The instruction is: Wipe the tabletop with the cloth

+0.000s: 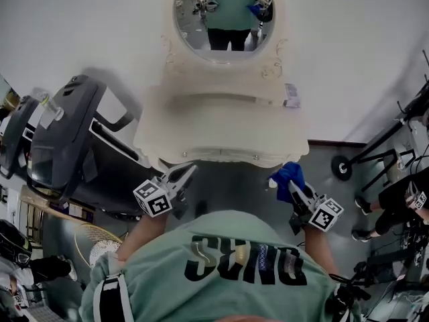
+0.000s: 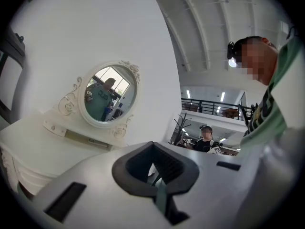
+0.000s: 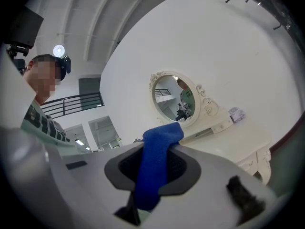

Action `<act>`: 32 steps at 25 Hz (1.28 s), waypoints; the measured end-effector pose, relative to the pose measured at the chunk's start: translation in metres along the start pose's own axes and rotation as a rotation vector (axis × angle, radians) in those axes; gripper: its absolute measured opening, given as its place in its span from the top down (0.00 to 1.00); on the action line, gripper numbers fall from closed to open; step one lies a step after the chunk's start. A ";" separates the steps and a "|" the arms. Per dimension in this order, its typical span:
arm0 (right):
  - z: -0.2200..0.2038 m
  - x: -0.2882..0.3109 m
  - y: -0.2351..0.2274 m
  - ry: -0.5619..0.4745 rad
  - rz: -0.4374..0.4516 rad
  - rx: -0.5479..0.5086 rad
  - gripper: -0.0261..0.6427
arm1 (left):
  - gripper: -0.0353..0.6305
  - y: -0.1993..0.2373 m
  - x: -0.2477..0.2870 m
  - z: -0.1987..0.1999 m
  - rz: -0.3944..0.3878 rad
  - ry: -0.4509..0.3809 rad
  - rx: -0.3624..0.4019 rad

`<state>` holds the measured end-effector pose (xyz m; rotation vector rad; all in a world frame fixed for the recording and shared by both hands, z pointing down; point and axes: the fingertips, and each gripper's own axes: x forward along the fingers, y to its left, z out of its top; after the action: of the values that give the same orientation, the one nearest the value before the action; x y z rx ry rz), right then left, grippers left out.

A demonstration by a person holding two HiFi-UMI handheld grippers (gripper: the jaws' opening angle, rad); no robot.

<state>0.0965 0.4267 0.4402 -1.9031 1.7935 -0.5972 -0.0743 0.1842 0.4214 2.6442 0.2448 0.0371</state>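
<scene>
1. Cloth (image 1: pixel 287 178), blue, is clamped in the right gripper (image 1: pixel 289 188) at the lower right of the head view. A fold sticks out past the jaw tips, and none of it touches the tabletop (image 1: pixel 221 123), which fills the middle of the frame.
2. Left gripper (image 1: pixel 182 174), lower left of centre, has its jaws together with nothing between them. It hangs just in front of the table's near edge.
3. Wiping looks not yet begun: both grippers hover short of the pale surface.
4. Risk one: only a strip of the cloth seems pinched. Dragging it hard across the top could pull it out of the jaws. If the fold rolls under, the bare jaw tips could scrape the finish.
5. Risk two: a small object (image 1: pixel 291 96) sits at the right end of the low shelf beneath the mirror (image 1: pixel 224 15). A wide stroke toward the upper right could knock it off the table.
</scene>
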 end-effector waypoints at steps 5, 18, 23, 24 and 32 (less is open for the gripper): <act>0.021 0.121 0.013 0.039 -0.013 -0.079 0.85 | 0.95 0.102 0.014 0.068 -0.053 0.004 -0.023; 0.026 0.301 -0.049 0.224 0.007 -0.070 0.85 | 0.95 0.257 0.033 0.117 0.050 0.020 -0.069; 0.041 0.360 -0.089 0.316 0.135 -0.104 0.85 | 0.95 0.284 0.046 0.121 0.205 -0.010 -0.045; 0.042 0.370 -0.097 0.343 0.161 -0.118 0.85 | 0.95 0.287 0.047 0.122 0.243 -0.025 -0.043; -0.002 0.495 -0.108 0.608 0.407 -0.349 0.85 | 0.95 0.294 -0.002 0.114 0.537 -0.131 -0.062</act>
<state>0.2105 -0.0621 0.5074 -1.5685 2.7379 -0.8091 -0.0192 -0.1241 0.4576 2.5597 -0.5027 0.0459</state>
